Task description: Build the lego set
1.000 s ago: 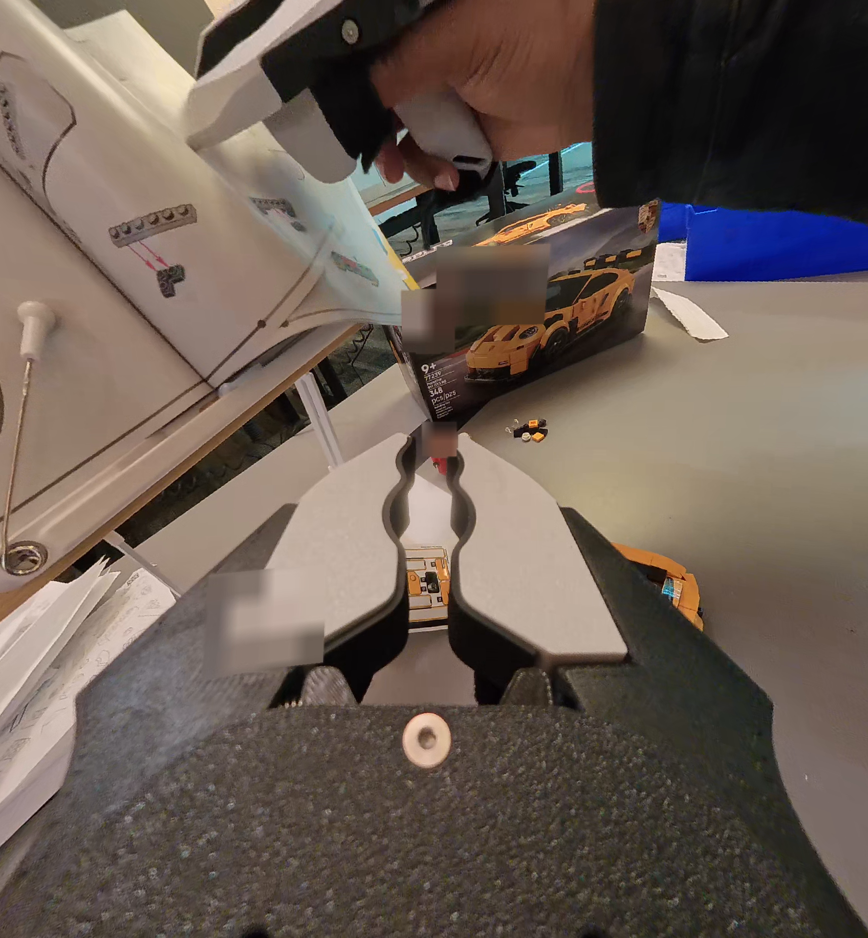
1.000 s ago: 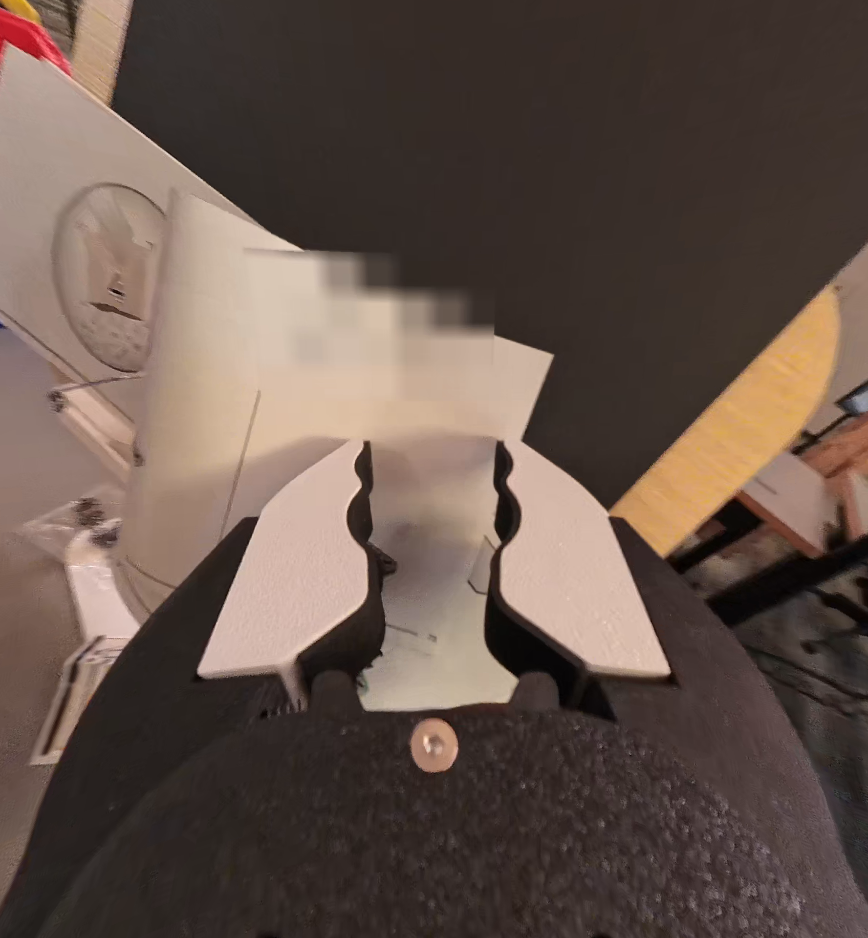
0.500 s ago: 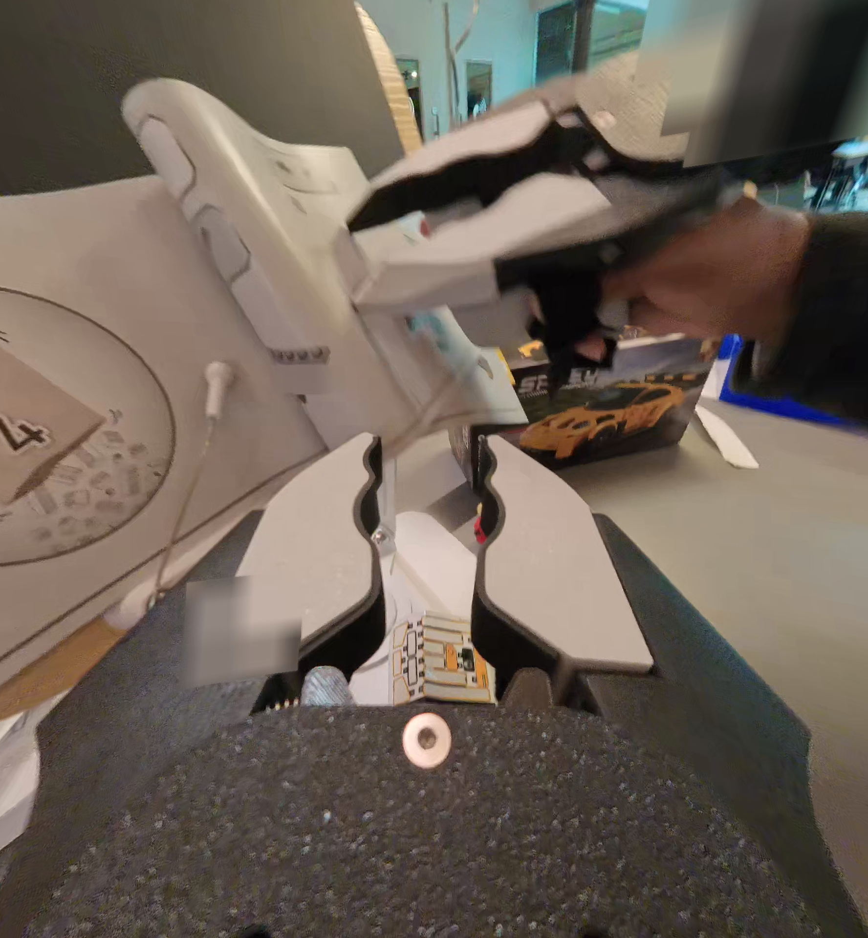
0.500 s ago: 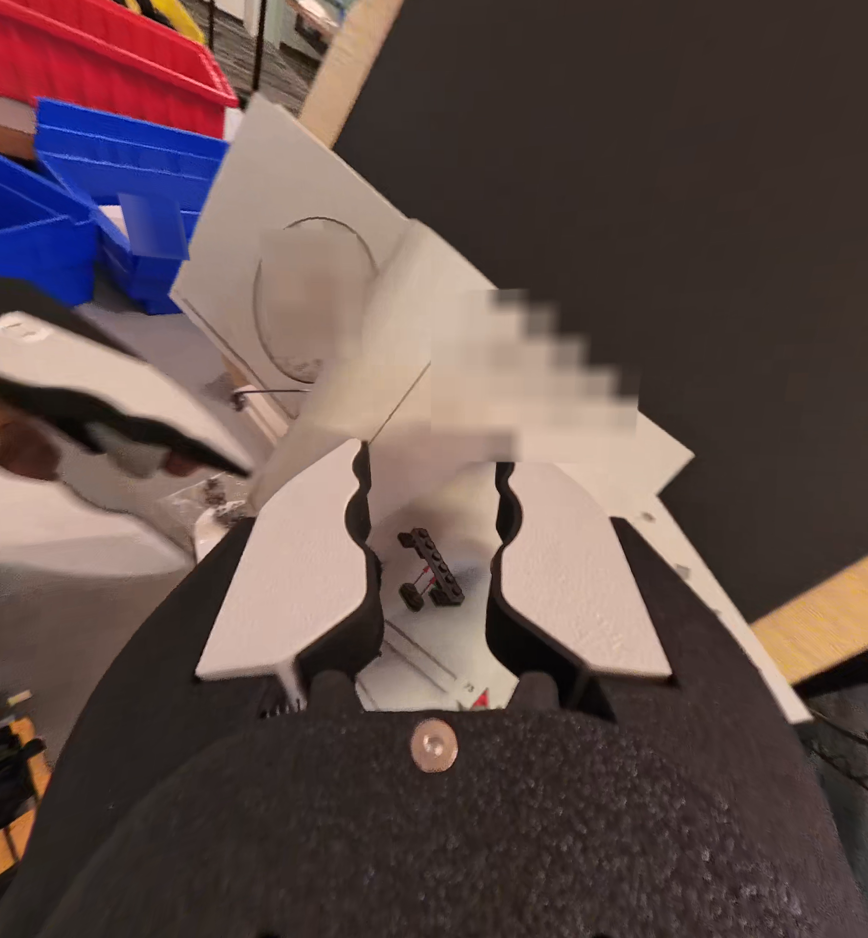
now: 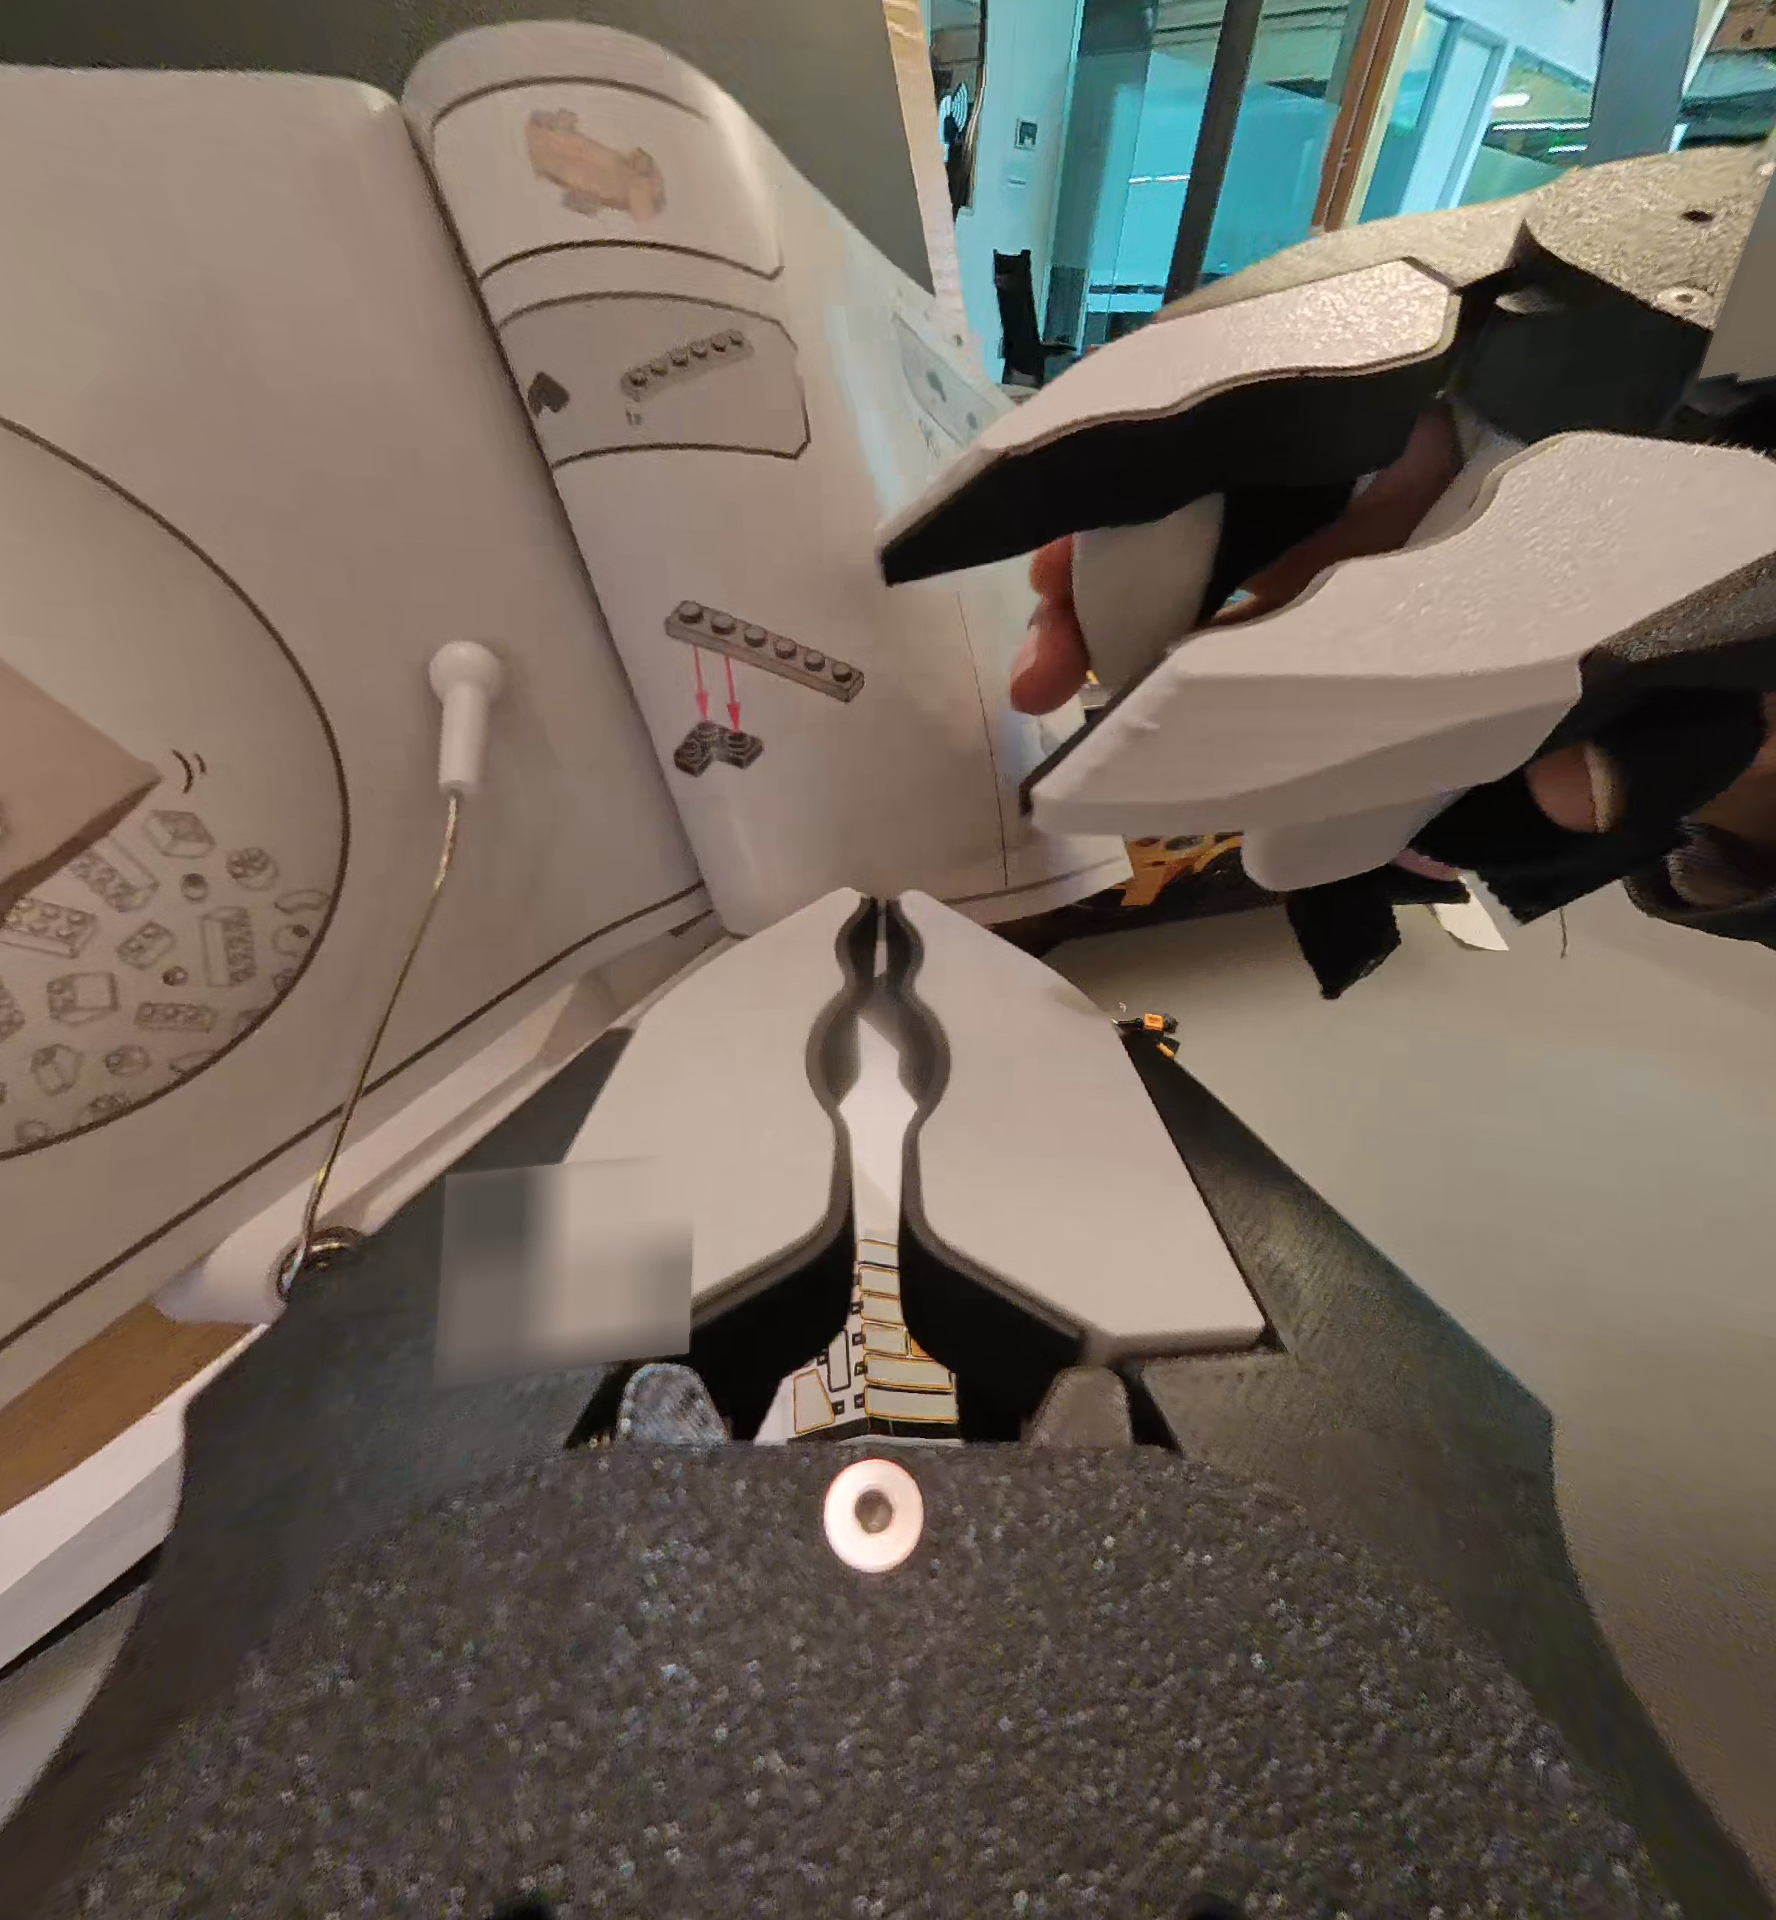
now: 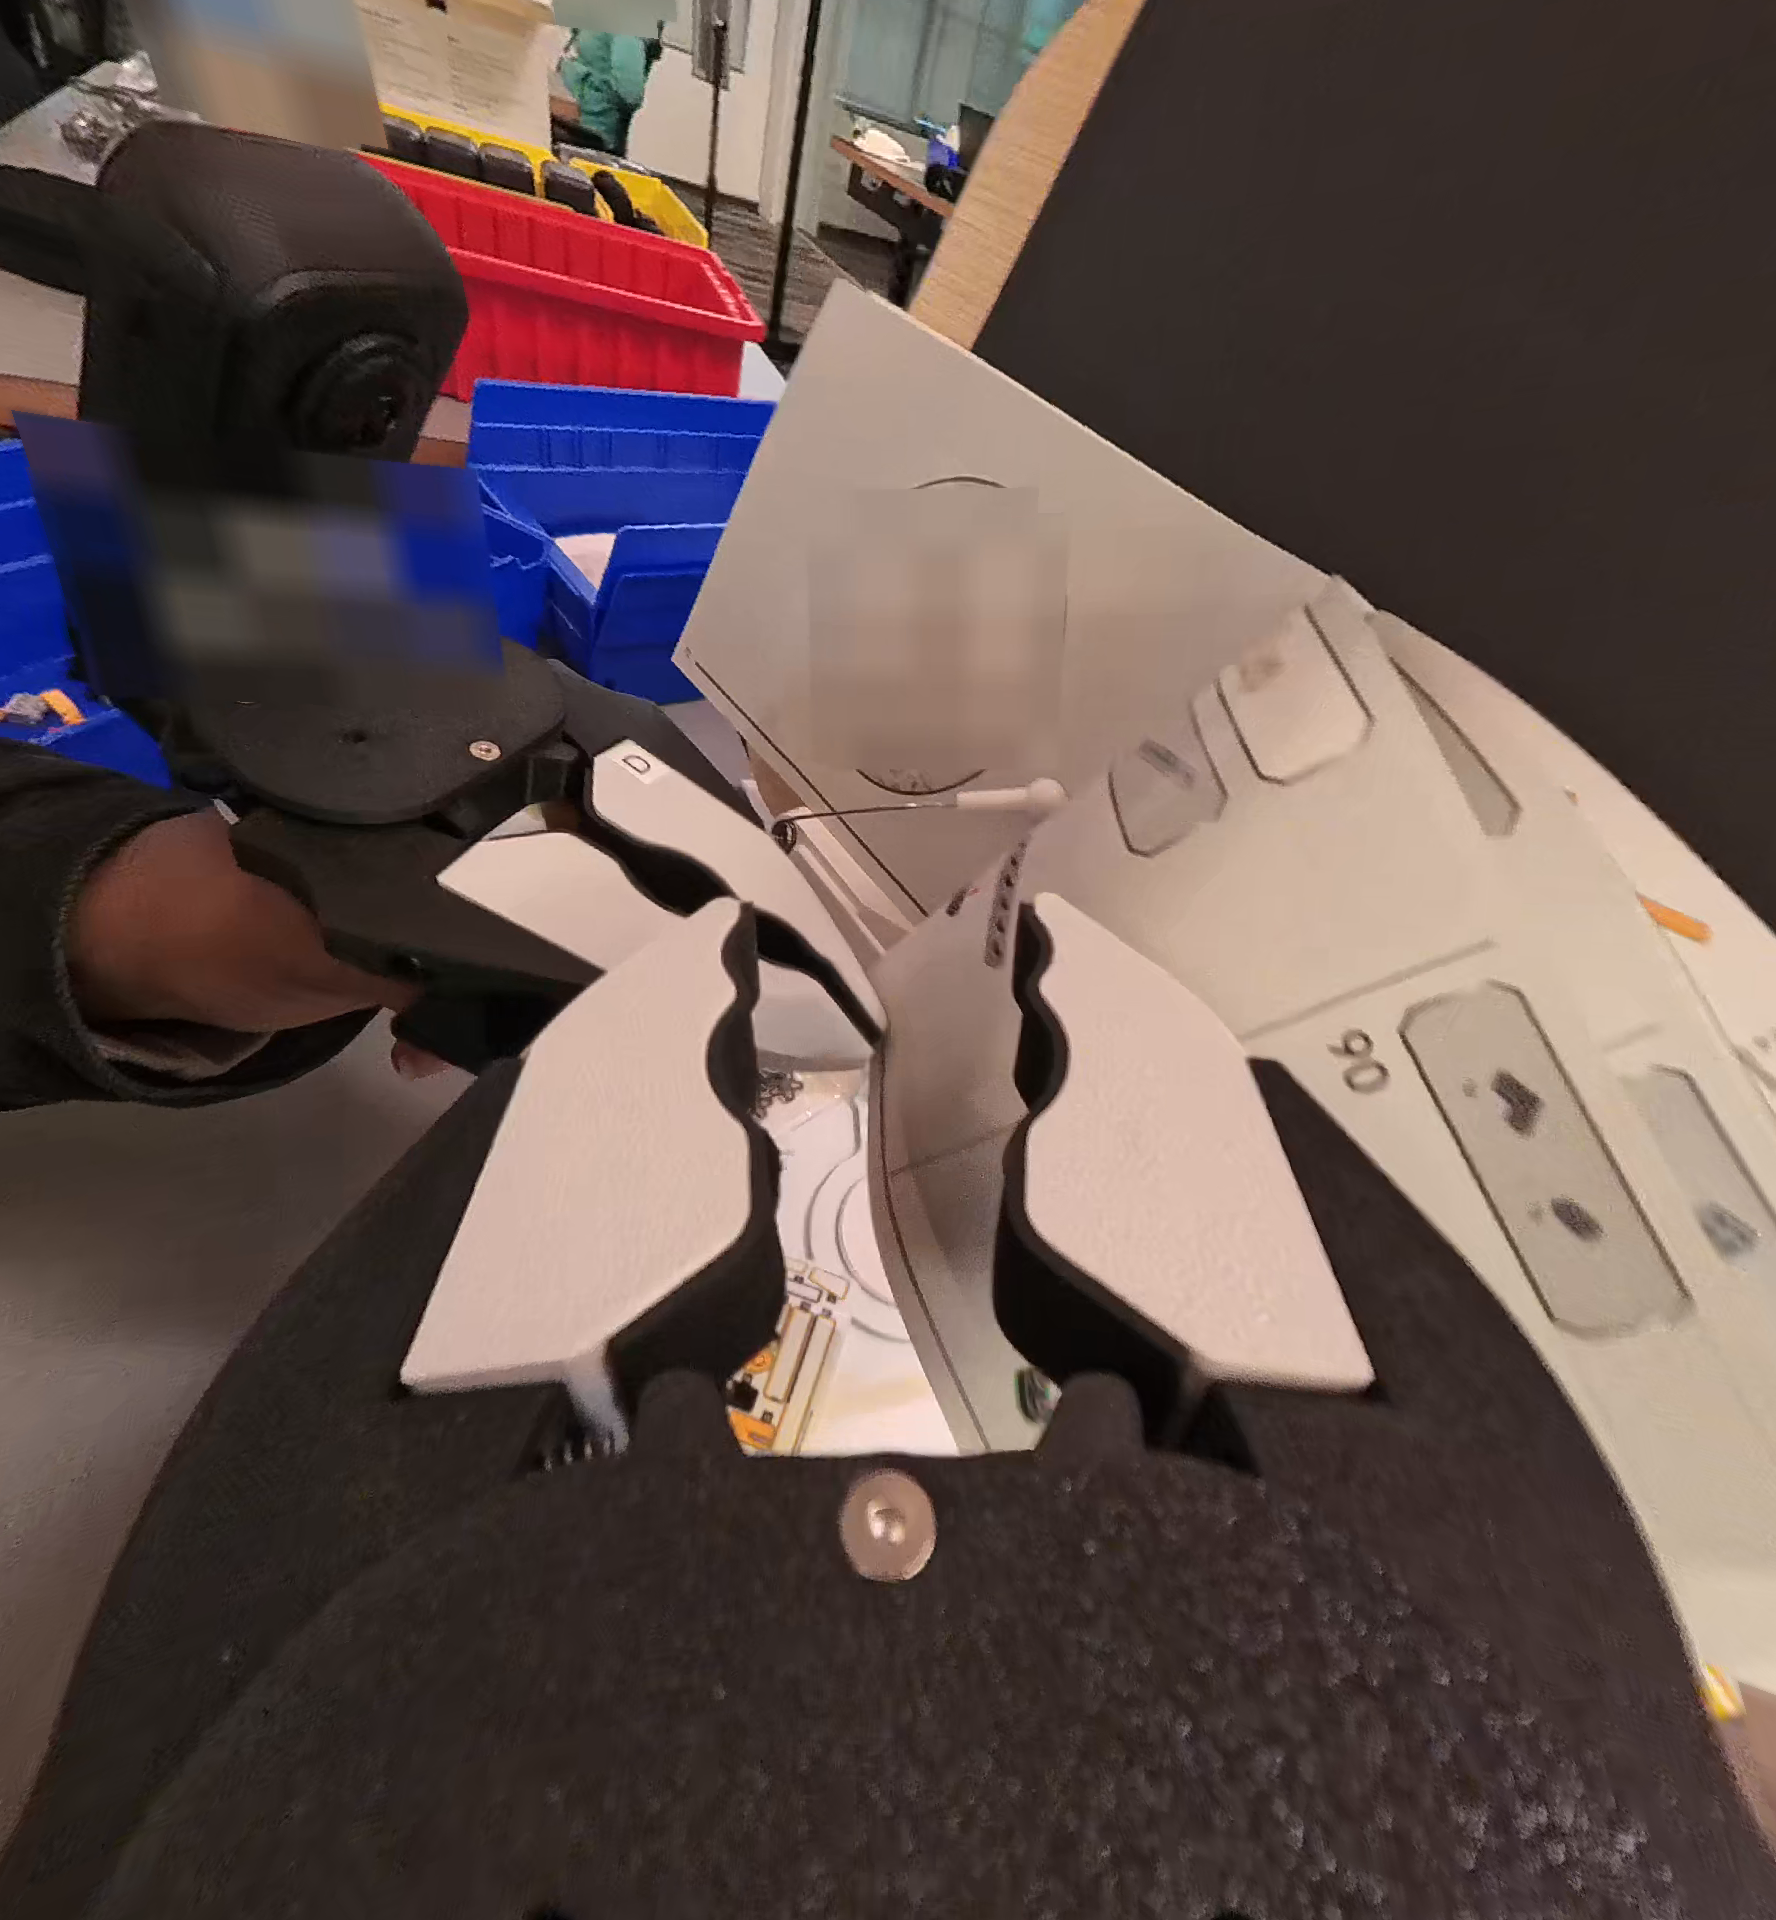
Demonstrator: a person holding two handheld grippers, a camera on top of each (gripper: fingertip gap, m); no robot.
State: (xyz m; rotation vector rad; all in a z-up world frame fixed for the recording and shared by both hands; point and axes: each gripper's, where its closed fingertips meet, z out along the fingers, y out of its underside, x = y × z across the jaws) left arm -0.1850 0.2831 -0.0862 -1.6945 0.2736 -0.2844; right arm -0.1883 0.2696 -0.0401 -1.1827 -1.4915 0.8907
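The open instruction booklet (image 5: 240, 582) leans on a white stand. One page (image 5: 759, 623) curls up from it, showing a grey plate drawing. My left gripper (image 5: 879, 914) is shut at that page's lower edge and seems to pinch it. It also shows in the right wrist view (image 6: 863, 1013), tip against the page corner. My right gripper (image 6: 884, 914) is open, with the curled page (image 6: 941, 1122) standing between its fingers. In the left wrist view it (image 5: 957, 686) hovers open at the page's right edge.
A wire page holder (image 5: 463, 707) with a white tip rests on the left page. A sticker sheet (image 5: 884, 1340) lies below the grippers. Small orange pieces (image 5: 1149, 1023) lie on the grey table (image 5: 1486, 1247). Blue bins (image 6: 614, 488) and a red bin (image 6: 593, 301) stand behind. The gap from one gripper's tips to the other's is roughly 5 cm.
My left gripper has moved up to the booklet and closed at the page's lower edge. My right gripper has swung round to the page's right side and stays open.
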